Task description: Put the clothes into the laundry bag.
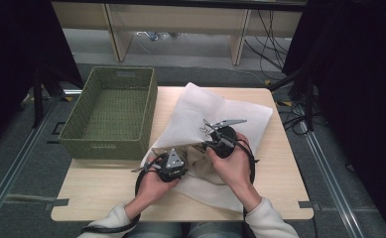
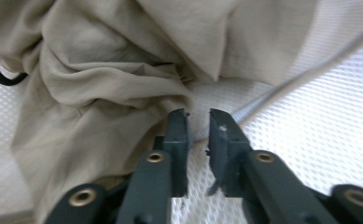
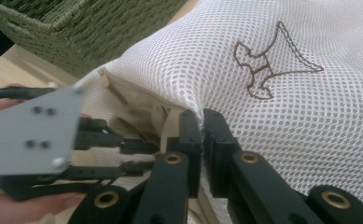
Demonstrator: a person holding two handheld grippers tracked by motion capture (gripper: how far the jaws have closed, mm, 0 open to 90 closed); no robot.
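While the white mesh laundry bag [image 1: 220, 119] lay spread over the middle and right of the wooden table [image 1: 280, 198], the person's two hands met at its near left edge, where the bag's mouth gaped. The right gripper [image 3: 202, 114] had its jaws pinched on the upper mesh lip of that opening, holding it lifted, with an embroidered brown mark [image 3: 268, 65] just beyond on the mesh. The left gripper [image 2: 198, 114] stood inside the mouth with its jaws narrow, a slim gap showing between the pads and nothing pressed between them; mesh lay under them. The beige garment [image 2: 100, 84] sat bunched inside the bag, touching the left jaw's outer side and crowding that gripper's view on the left. A grey zip line [image 2: 305, 74] ran diagonally across the mesh past the right jaw. The green woven basket [image 1: 111, 109] stood at the table's left edge, just beside the bag, so room to the left was tight. Bare table lay open near the person and along the right edge.
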